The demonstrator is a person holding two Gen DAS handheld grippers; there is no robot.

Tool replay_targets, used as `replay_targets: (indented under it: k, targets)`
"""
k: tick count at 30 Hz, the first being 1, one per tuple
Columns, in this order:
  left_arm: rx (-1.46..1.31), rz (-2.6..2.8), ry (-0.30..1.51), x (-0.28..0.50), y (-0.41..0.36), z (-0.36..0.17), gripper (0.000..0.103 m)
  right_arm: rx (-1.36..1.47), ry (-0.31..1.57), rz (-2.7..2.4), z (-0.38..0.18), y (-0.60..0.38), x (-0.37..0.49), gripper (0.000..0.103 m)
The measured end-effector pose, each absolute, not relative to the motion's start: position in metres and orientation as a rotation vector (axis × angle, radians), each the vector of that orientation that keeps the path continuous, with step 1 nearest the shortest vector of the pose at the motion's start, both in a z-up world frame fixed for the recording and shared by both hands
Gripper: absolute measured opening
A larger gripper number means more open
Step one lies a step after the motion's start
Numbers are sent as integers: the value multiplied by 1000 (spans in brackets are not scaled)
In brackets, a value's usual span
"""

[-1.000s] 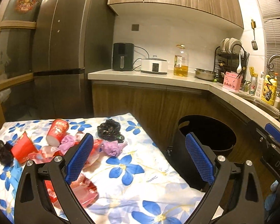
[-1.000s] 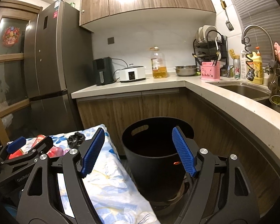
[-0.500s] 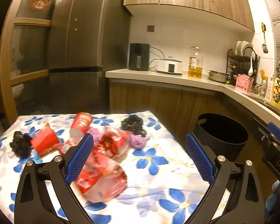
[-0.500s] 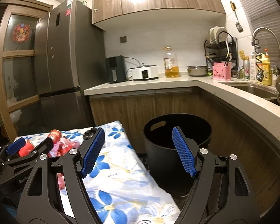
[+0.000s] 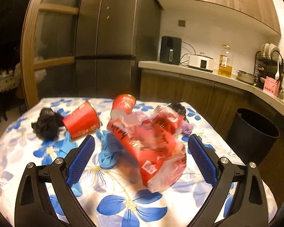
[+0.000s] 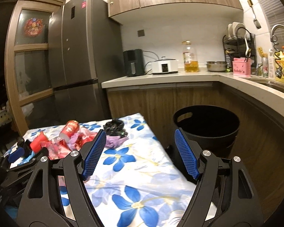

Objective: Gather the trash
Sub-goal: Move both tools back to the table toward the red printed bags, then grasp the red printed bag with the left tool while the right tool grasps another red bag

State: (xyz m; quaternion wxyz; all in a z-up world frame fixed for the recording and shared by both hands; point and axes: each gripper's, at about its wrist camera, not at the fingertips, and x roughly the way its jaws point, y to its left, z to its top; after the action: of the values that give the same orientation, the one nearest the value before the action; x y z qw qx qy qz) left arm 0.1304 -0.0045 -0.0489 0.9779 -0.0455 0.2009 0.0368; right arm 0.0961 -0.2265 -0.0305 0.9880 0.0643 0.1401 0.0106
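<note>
Trash lies on a table with a blue-flowered cloth (image 5: 134, 204). A crumpled red plastic wrapper (image 5: 151, 147) sits between the tips of my open left gripper (image 5: 141, 151), untouched. Beyond it are two red paper cups (image 5: 81, 121) (image 5: 124, 104), a blue glove (image 5: 108, 151), a black crumpled bag (image 5: 46, 123) and a purple wad (image 5: 187, 128). My right gripper (image 6: 140, 151) stands open and empty over the cloth (image 6: 134, 172), short of a purple wad (image 6: 113, 141) and a black bag (image 6: 114, 125). The black bin (image 6: 206, 124) stands on the floor right of the table.
A tall steel fridge (image 6: 77, 56) stands behind the table. The L-shaped counter (image 6: 161, 77) carries an air fryer, a cooker, an oil bottle and a bowl, with a sink and dish rack at the right. The left gripper (image 6: 19, 155) shows at the right wrist view's left edge.
Both grippers have swung left and down, from the bin towards the table. The trash pile has grown larger and moved between the left gripper's fingers. Both stay open.
</note>
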Motion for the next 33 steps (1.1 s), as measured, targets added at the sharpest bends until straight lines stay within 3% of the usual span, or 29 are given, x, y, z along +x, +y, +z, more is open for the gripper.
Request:
replay_targets:
  k: [5, 8, 11, 14, 16, 19, 33]
  targets:
    - [-117, 67, 453, 148, 4, -60, 89, 106, 296, 48, -34, -211, 104, 74]
    - [-136, 52, 502, 158, 8, -66, 77, 102, 303, 62, -37, -203, 110, 74]
    - [-170, 19, 565, 167, 13, -76, 61, 98, 316, 74, -42, -198, 116, 74]
    - [-197, -4, 611, 174, 18, -85, 39, 95, 330, 86, -45, -191, 123, 74]
    - [-207, -6, 630, 176, 22, -89, 18, 92, 340, 93, -48, -186, 127, 74]
    - [-219, -15, 638, 176, 25, -93, 2, 88, 352, 106, -51, -180, 133, 74]
    - [-226, 16, 450, 138, 50, -45, 0, 86, 386, 174, -71, -139, 186, 74]
